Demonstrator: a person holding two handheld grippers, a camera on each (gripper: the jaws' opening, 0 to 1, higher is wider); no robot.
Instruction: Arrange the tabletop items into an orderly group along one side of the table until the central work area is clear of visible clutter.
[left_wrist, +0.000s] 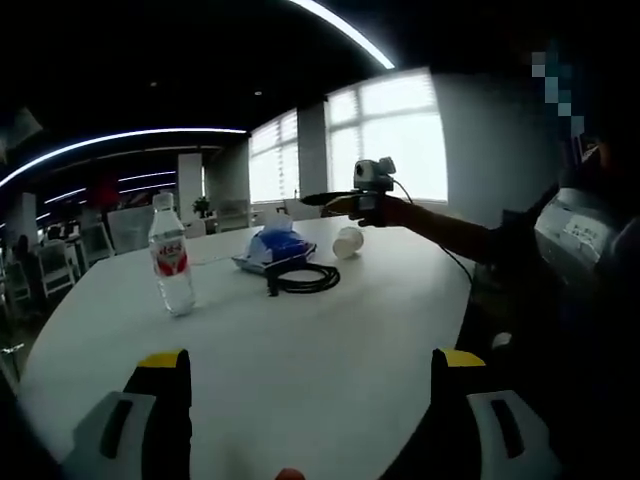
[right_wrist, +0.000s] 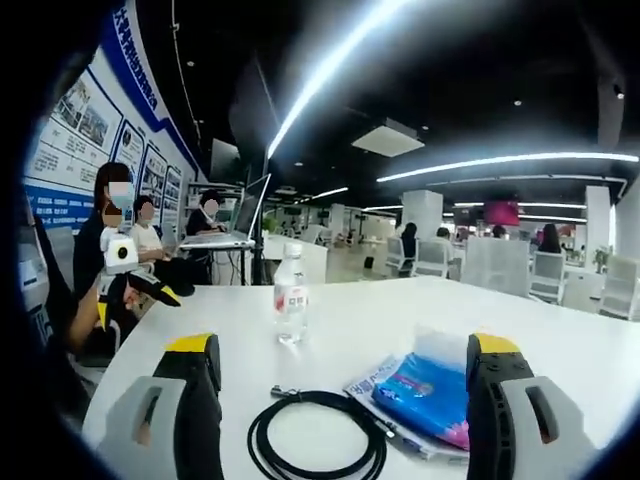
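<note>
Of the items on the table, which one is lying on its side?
The white paper cup, tipped over beyond the black cable coil. The water bottle stands upright; the blue tissue pack lies flat.

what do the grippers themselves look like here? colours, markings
Left gripper and right gripper: black jaws with yellow tips, on light grey bodies with dark slots. In the left gripper view, the right gripper looks dark, and a thin dark cable hangs below the dark-sleeved arm holding it.

Bright windows (left_wrist: 390, 140) fill the far wall, and long ceiling light strips (right_wrist: 500, 165) curve overhead. A blue-bordered poster wall (right_wrist: 90, 130) runs along one side, with seated people (right_wrist: 150, 240) at a desk beneath it. White chairs (right_wrist: 495, 265) stand farther back in the open office
</note>
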